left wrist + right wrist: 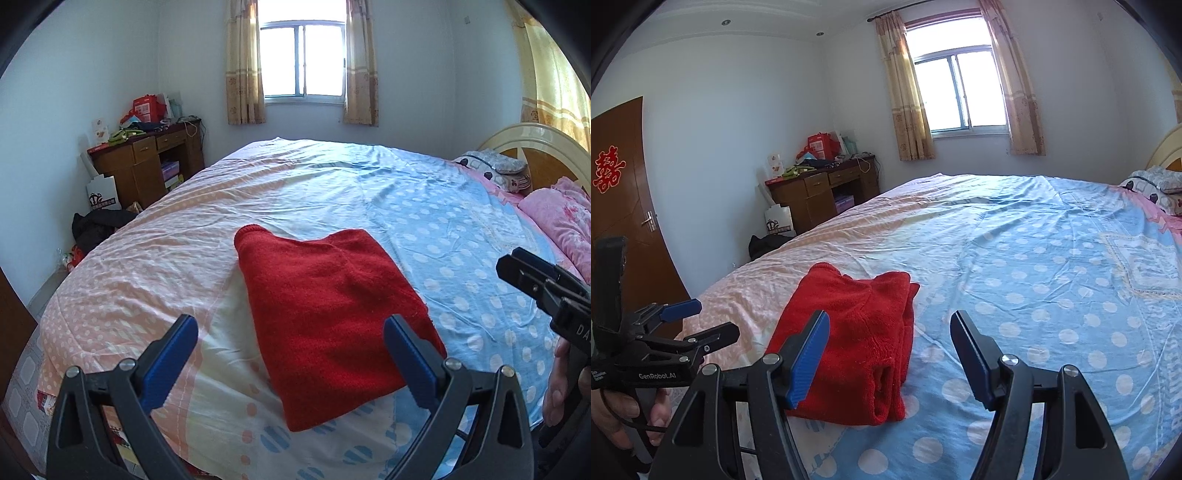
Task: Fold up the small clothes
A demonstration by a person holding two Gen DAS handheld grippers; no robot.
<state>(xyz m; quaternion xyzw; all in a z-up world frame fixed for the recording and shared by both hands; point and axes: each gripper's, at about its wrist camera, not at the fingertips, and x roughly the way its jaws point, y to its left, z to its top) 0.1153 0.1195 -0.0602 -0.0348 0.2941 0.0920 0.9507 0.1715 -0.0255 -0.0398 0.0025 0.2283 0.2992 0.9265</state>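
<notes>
The small red fuzzy knitted top (pixel 332 317) lies folded into a thick block on the bed, just in front of both grippers and a little below them. In the right wrist view its layers show at the near end, stacked up like pages. It looks nearly all folded, so the step now is most likely to check it and tidy it, or let it be.

The left gripper (pixel 291 354) hangs over the near end of the top with its blue pads far apart and nothing between them. The right gripper (pixel 890 354) is to the right of the top, with the top's right edge showing in the gap between its fingers; its pads are apart too and do not touch the cloth. A hand (pixel 624 410) holds the left tool's handle.

To do it well, I think the edges should be made to line up, and the block pressed flat and softly so the layers do not slide. A pull on only one layer could open the fold.

Under the top is the bed cover with white dots, pink on one side and blue on the other (pixel 424 206).

Counting: one red top, two grippers, one bed, one window (pixel 303 59), one brown wooden desk (pixel 147 162) far off past the left gripper, one brown door (pixel 624 206).
</notes>
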